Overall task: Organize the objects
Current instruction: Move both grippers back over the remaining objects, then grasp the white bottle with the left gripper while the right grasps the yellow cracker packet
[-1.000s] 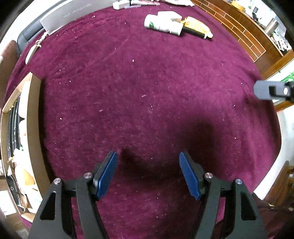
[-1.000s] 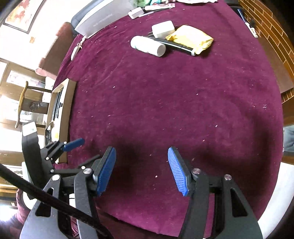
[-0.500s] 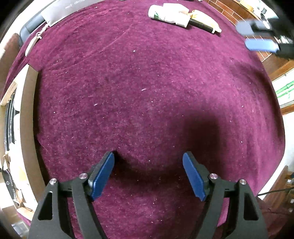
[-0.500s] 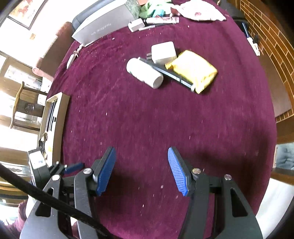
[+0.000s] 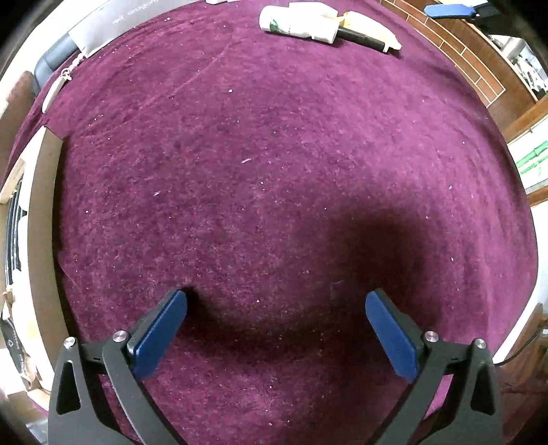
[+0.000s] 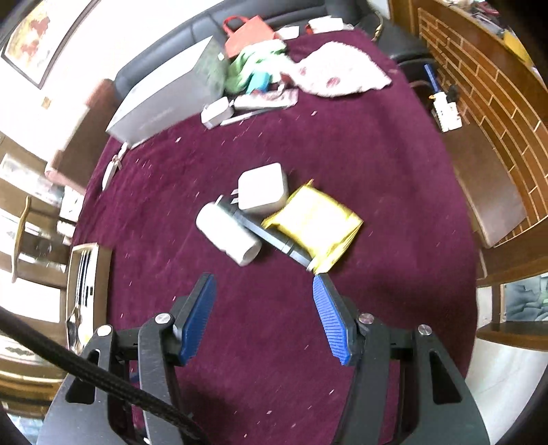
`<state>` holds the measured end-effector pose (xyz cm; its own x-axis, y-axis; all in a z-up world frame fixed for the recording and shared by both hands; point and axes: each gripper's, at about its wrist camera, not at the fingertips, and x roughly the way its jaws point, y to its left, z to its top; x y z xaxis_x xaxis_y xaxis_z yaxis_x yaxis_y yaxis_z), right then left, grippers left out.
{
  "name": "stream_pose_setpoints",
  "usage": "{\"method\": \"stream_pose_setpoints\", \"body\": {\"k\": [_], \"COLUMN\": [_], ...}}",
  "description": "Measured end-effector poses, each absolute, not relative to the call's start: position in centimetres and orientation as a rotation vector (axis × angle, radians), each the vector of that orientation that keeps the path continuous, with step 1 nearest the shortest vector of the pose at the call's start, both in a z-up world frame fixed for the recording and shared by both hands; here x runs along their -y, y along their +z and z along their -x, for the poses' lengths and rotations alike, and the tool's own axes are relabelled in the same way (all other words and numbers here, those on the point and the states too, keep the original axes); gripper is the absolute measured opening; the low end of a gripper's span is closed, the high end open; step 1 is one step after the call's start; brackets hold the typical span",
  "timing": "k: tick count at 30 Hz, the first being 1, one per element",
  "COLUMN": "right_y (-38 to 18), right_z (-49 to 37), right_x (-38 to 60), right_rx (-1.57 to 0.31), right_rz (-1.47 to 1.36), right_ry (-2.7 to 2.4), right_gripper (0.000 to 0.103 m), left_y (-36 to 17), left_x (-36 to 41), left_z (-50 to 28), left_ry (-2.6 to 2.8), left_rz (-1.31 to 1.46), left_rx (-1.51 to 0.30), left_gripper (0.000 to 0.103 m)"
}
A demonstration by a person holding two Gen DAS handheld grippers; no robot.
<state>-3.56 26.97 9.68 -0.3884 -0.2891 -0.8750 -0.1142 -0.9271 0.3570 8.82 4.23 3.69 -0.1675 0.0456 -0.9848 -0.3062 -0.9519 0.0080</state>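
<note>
Left wrist view: grey box (image 5: pixel 137 20) bears lettering too blurred to read; bottle (image 5: pixel 294 25) label green, unreadable; left gripper (image 5: pixel 275 301) points straight down over bare cloth (image 5: pixel 274 154), jaws just opened wide, nothing between them; right gripper (image 6: pixel 263 284) tilted downward, jaws half open, empty; bottle (image 6: pixel 229 234), charger (image 6: pixel 263 188), yellow packet (image 6: pixel 315 226) clustered just ahead, touching one another.

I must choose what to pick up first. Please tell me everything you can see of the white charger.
The white charger is a rounded square block, seemingly smooth plastic, lying flat on the purple cloth. Metal prongs stick out at its left side. It touches or overlaps the black pen-like stick; the yellow packet lies close against its right corner.
</note>
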Motion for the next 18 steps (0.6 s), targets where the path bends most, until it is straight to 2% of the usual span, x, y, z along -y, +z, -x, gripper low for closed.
{"method": "stream_pose_setpoints", "body": {"k": [6, 10, 13, 18], "right_y": [7.6, 5.8, 4.7, 3.2], "right_z": [6.3, 8.1, 9.0, 9.9], "right_x": [-27.0, -26.9, -26.4, -26.3], "right_rx": [0.379, 0.345, 0.26, 0.114], "right_rz": [-1.739, -1.772, -1.804, -1.854], "right_ry": [-2.475, -2.429, -2.4, -2.407], "right_gripper": [0.06, 0.06, 0.06, 0.062], "left_y": [4.1, 4.6, 5.8, 9.8], "left_x": [-3.9, -3.9, -2.9, -1.2], "left_z": [-9.9, -10.0, -9.9, -8.8], "left_ry": [2.225, 2.211, 2.18, 2.291], "left_rz": [1.826, 1.827, 1.841, 1.746], "left_rx": [-0.301, -0.279, -0.121, 0.053], "left_gripper": [0.101, 0.101, 0.097, 0.097]}}
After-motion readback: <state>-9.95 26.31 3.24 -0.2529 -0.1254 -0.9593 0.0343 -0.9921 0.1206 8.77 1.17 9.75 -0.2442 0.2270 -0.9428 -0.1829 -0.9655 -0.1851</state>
